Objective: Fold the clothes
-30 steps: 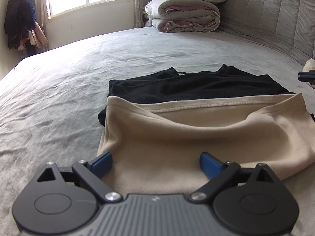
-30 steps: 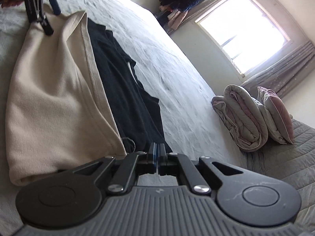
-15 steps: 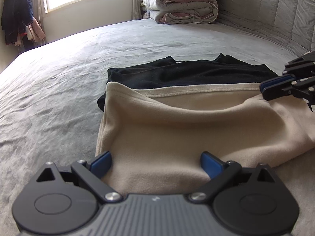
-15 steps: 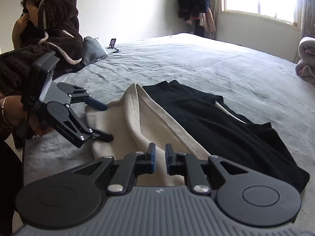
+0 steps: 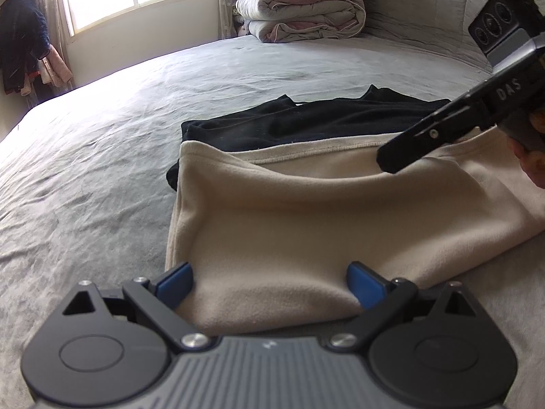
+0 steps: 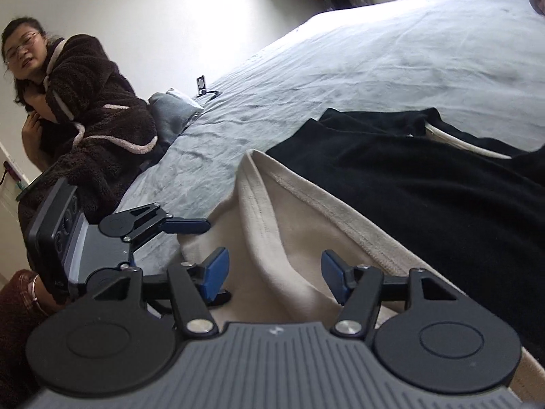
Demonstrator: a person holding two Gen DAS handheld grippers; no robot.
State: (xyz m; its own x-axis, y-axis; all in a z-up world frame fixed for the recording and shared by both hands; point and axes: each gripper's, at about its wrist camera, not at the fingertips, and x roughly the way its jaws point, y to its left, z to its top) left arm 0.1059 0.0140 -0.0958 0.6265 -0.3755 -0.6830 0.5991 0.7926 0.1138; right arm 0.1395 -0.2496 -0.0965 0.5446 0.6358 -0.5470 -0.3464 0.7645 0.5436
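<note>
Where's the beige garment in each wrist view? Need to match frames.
Left wrist: beige garment fills centre and lower middle, reaching between the camera's own jaws.
Right wrist: beige garment sits centre-bottom, running to the lower right.
Shared landmark: black garment along its far edge.

A beige fleece garment point(image 5: 327, 218), folded with a stitched hem showing, lies partly over a flat black garment point(image 5: 306, 122) on the bed.

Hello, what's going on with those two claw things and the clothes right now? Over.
Left gripper open over the beige garment's near edge. Right gripper just opened, jaws straddling a raised fold, not pinching. Black garment lies beneath. Nothing blocking.
</note>
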